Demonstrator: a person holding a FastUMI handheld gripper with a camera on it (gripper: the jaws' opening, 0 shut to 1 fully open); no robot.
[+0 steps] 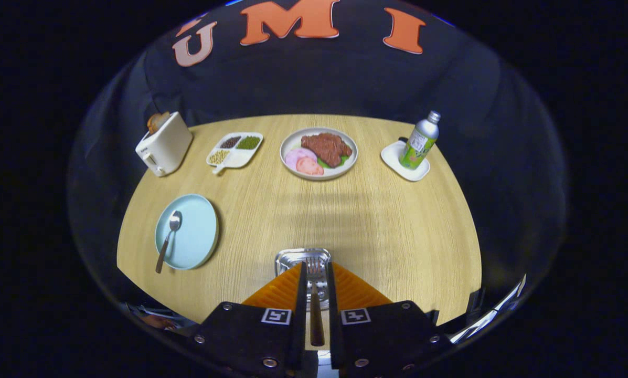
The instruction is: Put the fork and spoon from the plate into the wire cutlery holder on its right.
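My gripper [314, 273] is shut on the fork [314, 304], whose brown handle runs back between the two orange fingers and whose tines point forward. The tines hang over the shiny metal cutlery holder [293, 256], which sits on the wooden table just ahead of the fingertips. Off to the left lies the light blue plate [195, 233] with the spoon [168, 239] resting on it, bowl toward the far side, brown handle sticking out over the near rim.
Along the far side of the table [387, 226] stand a white toaster [164, 144], a divided white dish of beans [235, 149], a plate of meat and ham [319, 153], and a green bottle [419, 140] on a white coaster.
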